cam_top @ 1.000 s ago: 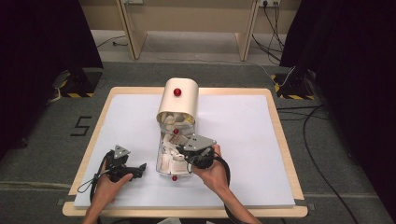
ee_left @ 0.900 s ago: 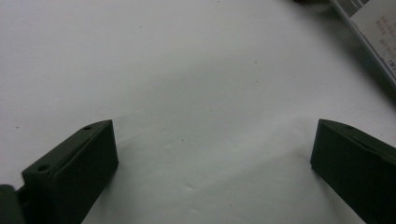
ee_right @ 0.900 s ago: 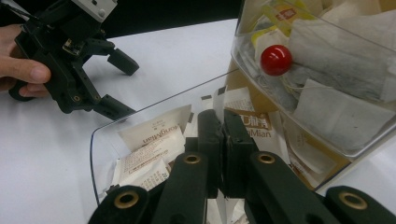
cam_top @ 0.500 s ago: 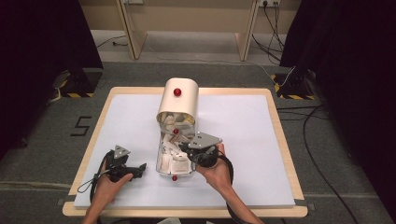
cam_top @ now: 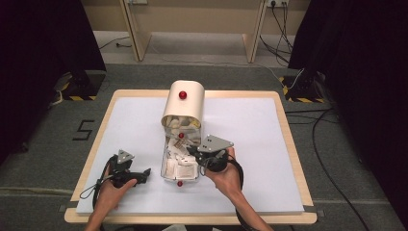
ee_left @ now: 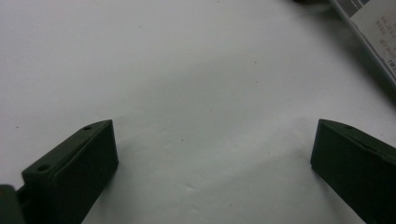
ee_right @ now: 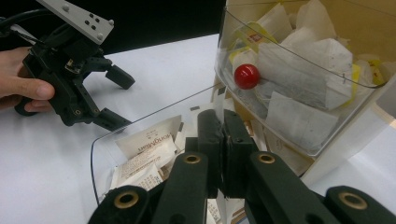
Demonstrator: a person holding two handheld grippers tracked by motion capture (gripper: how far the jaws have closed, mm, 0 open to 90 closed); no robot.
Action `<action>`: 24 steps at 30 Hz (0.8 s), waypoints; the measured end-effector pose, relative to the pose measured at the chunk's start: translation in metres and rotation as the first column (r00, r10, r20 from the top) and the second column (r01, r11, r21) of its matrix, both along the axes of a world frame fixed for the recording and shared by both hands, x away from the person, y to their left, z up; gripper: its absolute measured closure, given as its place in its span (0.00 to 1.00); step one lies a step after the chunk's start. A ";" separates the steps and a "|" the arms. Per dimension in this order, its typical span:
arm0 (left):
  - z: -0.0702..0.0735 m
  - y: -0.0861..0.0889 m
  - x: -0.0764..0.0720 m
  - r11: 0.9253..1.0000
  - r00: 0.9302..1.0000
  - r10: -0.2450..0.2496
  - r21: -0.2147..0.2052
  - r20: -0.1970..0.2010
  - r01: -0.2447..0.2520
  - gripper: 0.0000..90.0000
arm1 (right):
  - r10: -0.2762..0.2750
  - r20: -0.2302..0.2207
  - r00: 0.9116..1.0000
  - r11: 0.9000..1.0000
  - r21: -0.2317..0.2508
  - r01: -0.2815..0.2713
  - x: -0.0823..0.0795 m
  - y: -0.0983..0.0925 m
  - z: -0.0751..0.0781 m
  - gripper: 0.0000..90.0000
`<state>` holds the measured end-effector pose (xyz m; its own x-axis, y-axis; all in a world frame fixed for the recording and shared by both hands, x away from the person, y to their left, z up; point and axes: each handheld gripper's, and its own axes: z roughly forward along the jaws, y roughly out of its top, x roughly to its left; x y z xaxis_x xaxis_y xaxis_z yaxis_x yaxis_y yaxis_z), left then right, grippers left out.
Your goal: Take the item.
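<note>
The paper tea sachets in the clear open drawer at frame centre look light and crushable — best pinched by an edge — where the right gripper sits closed, perhaps on one, while the left gripper rests wide open lower left.

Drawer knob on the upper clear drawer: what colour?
Red knob, clearest in the right gripper view.
</note>
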<state>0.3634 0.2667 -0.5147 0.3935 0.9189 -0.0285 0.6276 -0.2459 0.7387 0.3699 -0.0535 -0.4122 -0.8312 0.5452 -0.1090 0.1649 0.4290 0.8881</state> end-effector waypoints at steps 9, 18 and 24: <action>0.000 0.000 0.000 1.000 1.000 0.000 -0.002 0.000 0.000 0.00 | -0.008 0.003 1.000 1.000 0.008 0.008 -0.002 -0.005 0.003 0.98; 0.000 0.000 0.000 1.000 1.000 0.000 -0.001 0.000 0.000 0.00 | -0.022 0.009 1.000 1.000 0.017 0.022 -0.003 -0.014 0.006 0.98; 0.000 0.000 0.000 1.000 1.000 0.000 -0.002 0.000 0.000 0.00 | -0.040 0.013 0.999 0.999 0.027 0.040 -0.004 -0.024 0.009 0.98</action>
